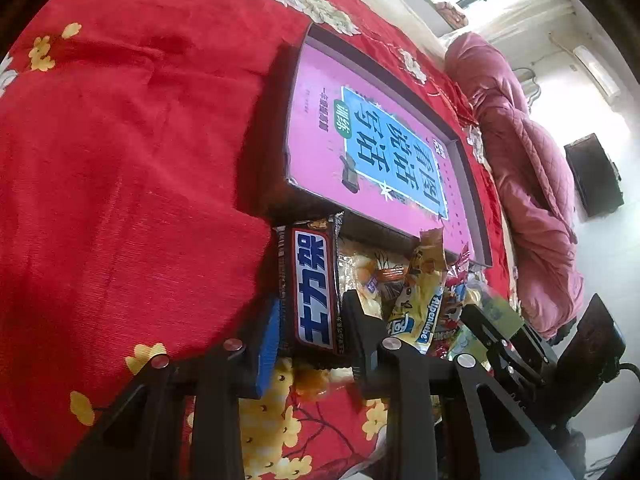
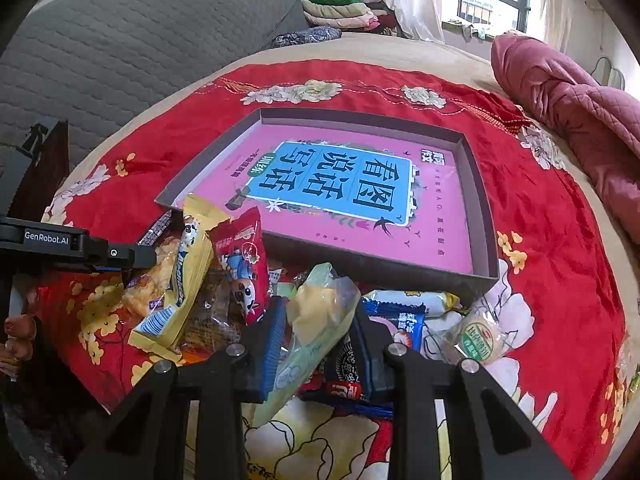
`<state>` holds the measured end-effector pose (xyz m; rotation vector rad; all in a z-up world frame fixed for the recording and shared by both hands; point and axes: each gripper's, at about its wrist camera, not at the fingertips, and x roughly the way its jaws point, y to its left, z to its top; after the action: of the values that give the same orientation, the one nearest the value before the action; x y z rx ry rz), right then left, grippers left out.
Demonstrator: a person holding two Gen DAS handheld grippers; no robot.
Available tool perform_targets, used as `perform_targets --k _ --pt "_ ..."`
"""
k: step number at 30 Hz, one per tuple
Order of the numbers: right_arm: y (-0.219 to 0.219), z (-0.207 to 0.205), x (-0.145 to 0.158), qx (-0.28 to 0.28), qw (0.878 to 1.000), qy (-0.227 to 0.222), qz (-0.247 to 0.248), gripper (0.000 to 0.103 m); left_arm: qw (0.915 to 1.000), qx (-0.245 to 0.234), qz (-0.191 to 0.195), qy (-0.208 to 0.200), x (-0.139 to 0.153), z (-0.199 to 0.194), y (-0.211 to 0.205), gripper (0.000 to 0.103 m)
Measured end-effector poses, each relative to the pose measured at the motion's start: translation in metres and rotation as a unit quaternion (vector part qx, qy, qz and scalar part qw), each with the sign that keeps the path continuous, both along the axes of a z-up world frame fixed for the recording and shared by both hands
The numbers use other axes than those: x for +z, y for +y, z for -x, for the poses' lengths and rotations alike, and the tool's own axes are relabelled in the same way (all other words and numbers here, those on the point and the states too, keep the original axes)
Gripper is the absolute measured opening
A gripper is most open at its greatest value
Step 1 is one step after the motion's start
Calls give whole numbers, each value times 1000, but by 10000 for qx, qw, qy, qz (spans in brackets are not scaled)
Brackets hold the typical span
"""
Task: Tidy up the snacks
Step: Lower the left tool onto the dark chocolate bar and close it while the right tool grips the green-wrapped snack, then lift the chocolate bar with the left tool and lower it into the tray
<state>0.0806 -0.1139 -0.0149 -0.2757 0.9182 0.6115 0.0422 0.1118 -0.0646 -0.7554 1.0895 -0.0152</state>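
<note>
Fingers first: the left gripper (image 1: 310,320) has its two fingers clamped on a Snickers bar (image 1: 313,286), blue pad on one long side, black finger on the other, the bar standing lengthwise between them and poking out past the tips. The right gripper (image 2: 316,344) is pinching a clear-green pastry packet (image 2: 320,316) the same way, its sealed end reaching out beyond the fingertips.

Handling guess: the bar is light and fairly stiff, though the glossy wrapper is probably slippery, so squeezing across the middle like this seems the safe spot. The pastry packet looks puffy and soft, likely crushable, so I'd hold it gently by the film, not the cake.

Just ahead of both sets of fingers sits the snack pile (image 2: 208,280): a yellow Alpenliebe pack (image 2: 176,292), a red cartoon-cow packet (image 2: 244,268), a blue wrapper and a round green-label cake off to the right finger's side. Beyond the pile, straight out from the tips, is the shallow cardboard box (image 2: 482,216) with the pink book (image 2: 360,196) lying flat inside.
</note>
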Motion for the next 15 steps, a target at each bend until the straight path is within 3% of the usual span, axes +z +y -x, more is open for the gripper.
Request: perform_targets --k 15 --pt "-17 1 11 -218 9985 22 -500 32 9987 -46 -460 -234 23 13 -4 29"
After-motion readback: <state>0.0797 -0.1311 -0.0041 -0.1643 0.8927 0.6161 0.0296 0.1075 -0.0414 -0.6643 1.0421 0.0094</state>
